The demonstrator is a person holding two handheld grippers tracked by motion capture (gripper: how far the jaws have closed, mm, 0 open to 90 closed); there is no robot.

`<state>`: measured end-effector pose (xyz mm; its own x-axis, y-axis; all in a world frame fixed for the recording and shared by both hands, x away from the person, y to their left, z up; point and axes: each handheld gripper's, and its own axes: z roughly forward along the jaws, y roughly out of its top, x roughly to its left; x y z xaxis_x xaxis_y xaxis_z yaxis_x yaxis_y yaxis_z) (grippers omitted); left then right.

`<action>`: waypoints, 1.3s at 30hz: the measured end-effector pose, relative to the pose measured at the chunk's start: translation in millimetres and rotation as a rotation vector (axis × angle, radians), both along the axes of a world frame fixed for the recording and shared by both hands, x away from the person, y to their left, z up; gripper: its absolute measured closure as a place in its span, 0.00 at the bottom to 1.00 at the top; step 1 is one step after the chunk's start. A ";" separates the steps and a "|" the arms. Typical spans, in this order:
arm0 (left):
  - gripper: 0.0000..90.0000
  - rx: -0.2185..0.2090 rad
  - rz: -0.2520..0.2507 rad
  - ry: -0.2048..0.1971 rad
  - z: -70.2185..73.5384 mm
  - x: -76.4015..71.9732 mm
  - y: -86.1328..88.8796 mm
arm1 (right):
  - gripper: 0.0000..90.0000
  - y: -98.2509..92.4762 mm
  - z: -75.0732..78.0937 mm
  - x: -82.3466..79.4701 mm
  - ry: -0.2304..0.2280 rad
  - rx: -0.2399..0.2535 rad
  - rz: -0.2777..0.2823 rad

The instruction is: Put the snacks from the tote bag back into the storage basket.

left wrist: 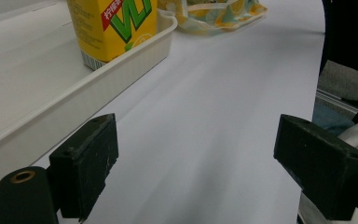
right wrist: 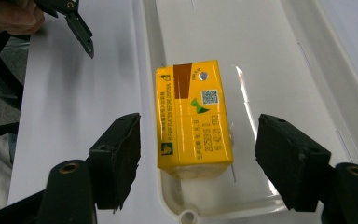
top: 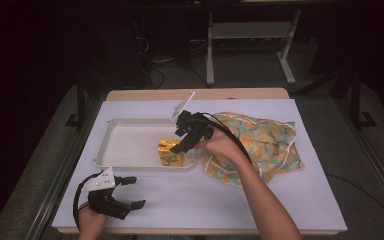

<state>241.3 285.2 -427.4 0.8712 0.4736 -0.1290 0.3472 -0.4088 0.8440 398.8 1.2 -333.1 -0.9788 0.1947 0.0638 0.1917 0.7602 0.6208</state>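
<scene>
- Right gripper (right wrist: pixel 198 154) hangs over the yellow juice box (right wrist: pixel 193 122), jaws spread, not touching it.
- Juice box stands upright in the white tray's (right wrist: pixel 279 46) near right corner.
- Left gripper (left wrist: pixel 196 172) gapes wide.

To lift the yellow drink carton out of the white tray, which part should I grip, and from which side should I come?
Grip the yellow drink carton across its two broad side faces, coming from above. It stands upright in a corner of the white tray, whose walls likely block a level approach there. The right gripper, open above it, already straddles these faces.
</scene>
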 end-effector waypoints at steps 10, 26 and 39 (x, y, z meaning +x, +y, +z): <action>0.15 0.002 0.003 -0.001 -0.1 0.1 0.1 | 0.32 -17.5 8.5 -5.6 -0.036 0.026 -0.039; 0.15 0.002 0.009 0.006 -0.1 0.2 -0.3 | 0.32 -49.5 14.5 -10.3 -0.065 0.046 -0.102; 0.15 0.007 0.012 0.004 -0.3 0.5 -0.5 | 0.31 -79.4 10.8 -17.3 -0.061 0.050 -0.152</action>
